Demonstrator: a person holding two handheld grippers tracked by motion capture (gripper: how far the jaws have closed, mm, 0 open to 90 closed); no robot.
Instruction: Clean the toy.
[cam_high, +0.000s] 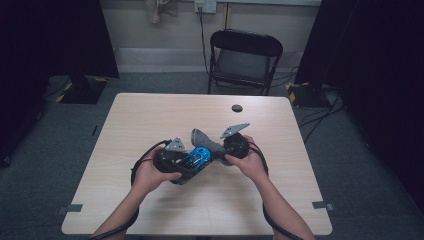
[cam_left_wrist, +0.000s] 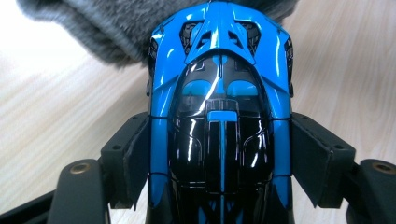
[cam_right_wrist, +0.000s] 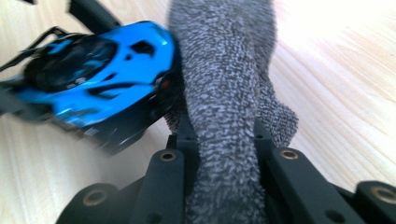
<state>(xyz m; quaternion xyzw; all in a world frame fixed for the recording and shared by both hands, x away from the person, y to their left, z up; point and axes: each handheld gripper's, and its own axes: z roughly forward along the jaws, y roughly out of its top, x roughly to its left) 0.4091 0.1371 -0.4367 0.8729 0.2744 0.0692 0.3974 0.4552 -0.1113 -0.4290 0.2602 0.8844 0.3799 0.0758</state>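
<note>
1. The toy car (cam_left_wrist: 219, 116) was clamped across its sides by the left gripper (cam_high: 172, 160), its long axis running straight out along the jaws, above the table (cam_high: 150, 115).
2. The grey cloth (cam_right_wrist: 224, 93) was pinched between the nearly closed jaws of the right gripper (cam_high: 235, 145).
3. The cloth was seen touching the car's far end, so the right gripper was judged nearer for any wiping.

Toy car (cam_left_wrist: 219, 116): glossy blue and black plastic, mirror-smooth with sharp highlights. Cloth (cam_right_wrist: 224, 93): grey, fuzzy, rough nap. Table (cam_high: 150, 120): pale wood grain, matt; gripper jaws matt black.
</note>
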